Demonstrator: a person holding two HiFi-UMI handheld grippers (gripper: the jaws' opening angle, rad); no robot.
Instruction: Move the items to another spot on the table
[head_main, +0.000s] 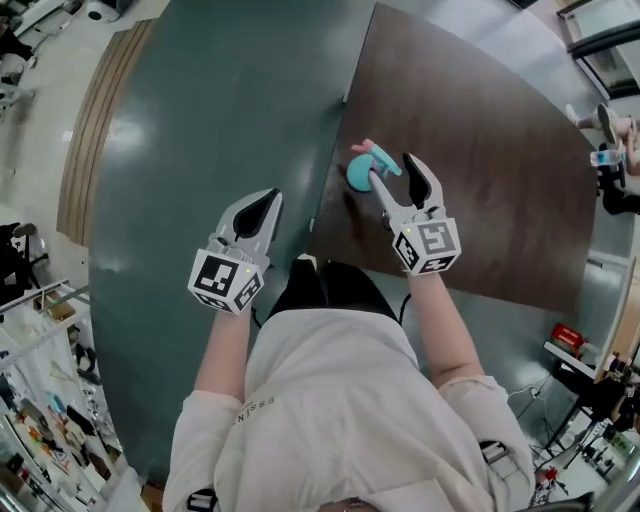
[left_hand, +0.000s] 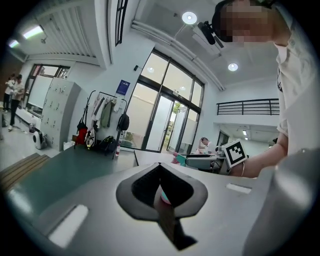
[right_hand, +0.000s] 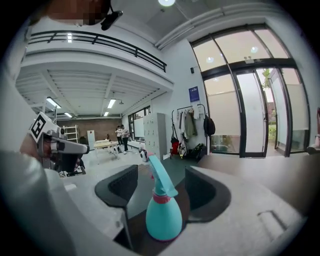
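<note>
On brown surface (head_main: 490, 150), near its left edge: teal spray bottle (head_main: 358, 176) upright, long axis vertical, pink collar at neck. In right gripper view, spray head slants up and away, toward far left. Bottle stands between jaws of right gripper (head_main: 393, 172); jaws wide apart, gap showing on each side, no grip. Left gripper (head_main: 262, 205) over grey-green surface (head_main: 200, 120) to left; jaws pressed together, nothing held.

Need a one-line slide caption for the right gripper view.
Right gripper, jaws open, flanks an upright teal spray bottle on the brown tabletop.
</note>
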